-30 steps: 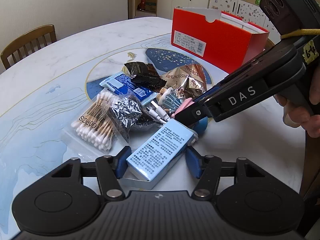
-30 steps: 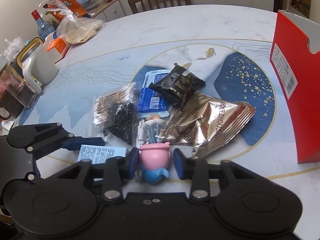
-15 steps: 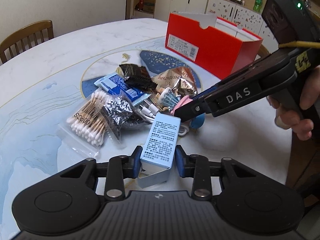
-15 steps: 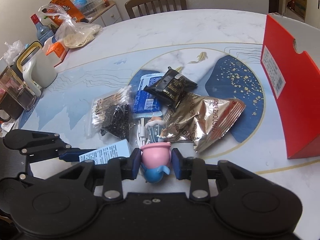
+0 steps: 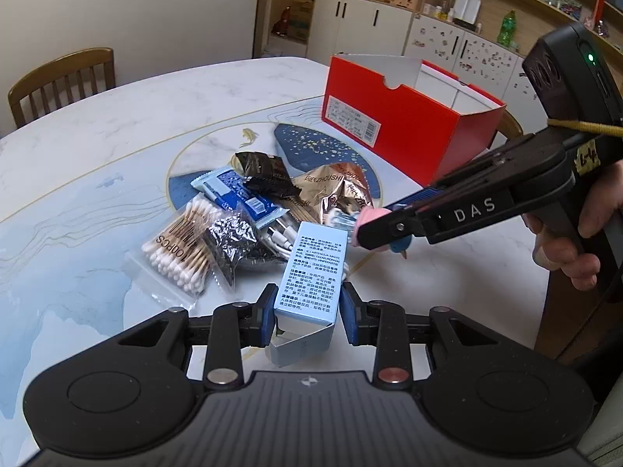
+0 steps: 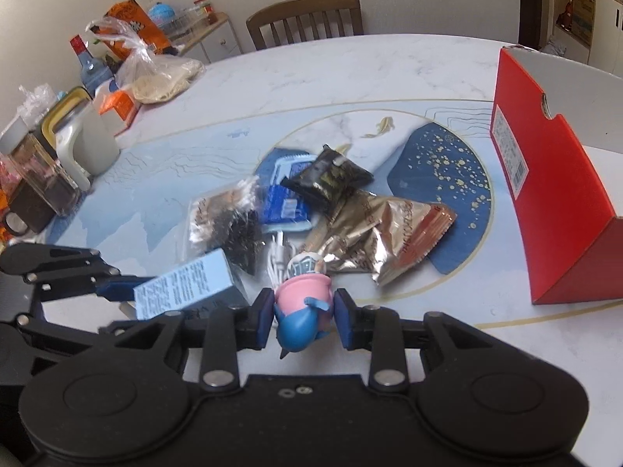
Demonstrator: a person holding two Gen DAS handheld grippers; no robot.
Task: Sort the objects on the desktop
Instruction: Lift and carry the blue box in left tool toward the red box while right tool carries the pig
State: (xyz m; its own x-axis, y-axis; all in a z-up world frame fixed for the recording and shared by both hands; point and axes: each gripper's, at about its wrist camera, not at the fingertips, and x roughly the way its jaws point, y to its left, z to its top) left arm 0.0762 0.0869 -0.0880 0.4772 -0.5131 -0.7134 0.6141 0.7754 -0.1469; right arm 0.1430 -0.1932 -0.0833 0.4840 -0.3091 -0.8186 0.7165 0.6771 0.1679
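My left gripper [image 5: 309, 313] is shut on a light blue carton [image 5: 313, 268] with an open bottom flap, lifted above the table. My right gripper [image 6: 301, 317] is shut on a pink and blue toy figure [image 6: 301, 309], also held off the table. In the left wrist view the right gripper [image 5: 370, 225] reaches in from the right with the toy figure [image 5: 368, 216] at its tip. On the table lies a pile: a cotton swab bag [image 5: 181, 247], a black bead bag [image 5: 231, 239], a blue packet [image 5: 237, 194], a dark snack pack [image 5: 266, 175] and a gold foil bag [image 6: 383, 231].
An open red shoebox [image 5: 405, 116] stands at the back right of the round marble table [image 5: 117, 124]. A white cable [image 6: 278, 258] lies by the pile. Jars, a jug [image 6: 83, 144] and bags crowd the table's left side. Wooden chairs [image 6: 307, 17] stand behind.
The left gripper has closed on the blue carton and raised it upright off the table. The right gripper has lifted the toy figure away from the pile.
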